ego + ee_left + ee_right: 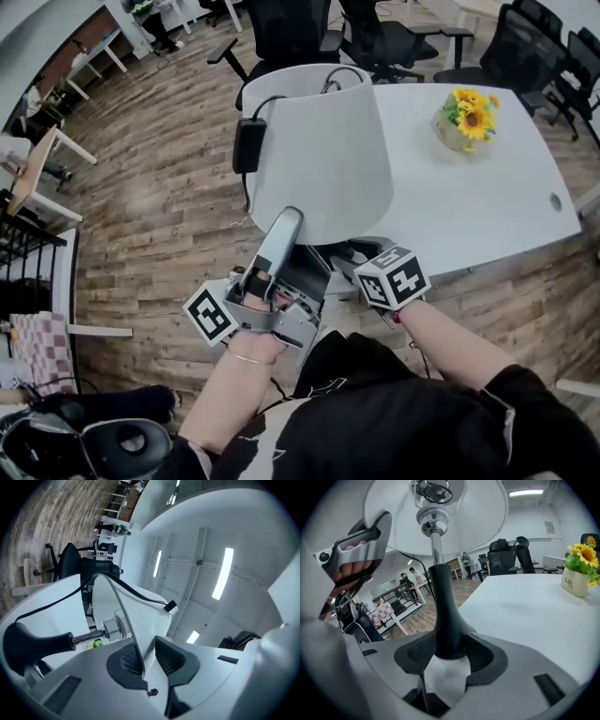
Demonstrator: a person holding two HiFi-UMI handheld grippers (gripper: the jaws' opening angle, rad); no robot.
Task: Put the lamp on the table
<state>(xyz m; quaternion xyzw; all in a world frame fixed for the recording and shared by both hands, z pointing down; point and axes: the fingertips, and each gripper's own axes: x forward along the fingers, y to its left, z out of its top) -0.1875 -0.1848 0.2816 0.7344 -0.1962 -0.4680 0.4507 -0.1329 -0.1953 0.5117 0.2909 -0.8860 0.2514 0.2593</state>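
Now, your right hand-held gripper [449, 651] clamps the lamp [323, 159] by its black stem [443, 606]; your left hand-held gripper [149, 660] sits slack around the shade rim [126, 616]. The lamp is at the table's [487, 197] 8 o'clock edge, so releasing early could tip it onto the floor [159, 216].

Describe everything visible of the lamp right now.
The lamp has a white tapered shade, a chrome rod and a black flared stem. It is upright at the white table's near edge. A black cord with an adapter hangs beside the shade. The right claw grips the stem; the shade's rim stands loose between the left claw's jaws.
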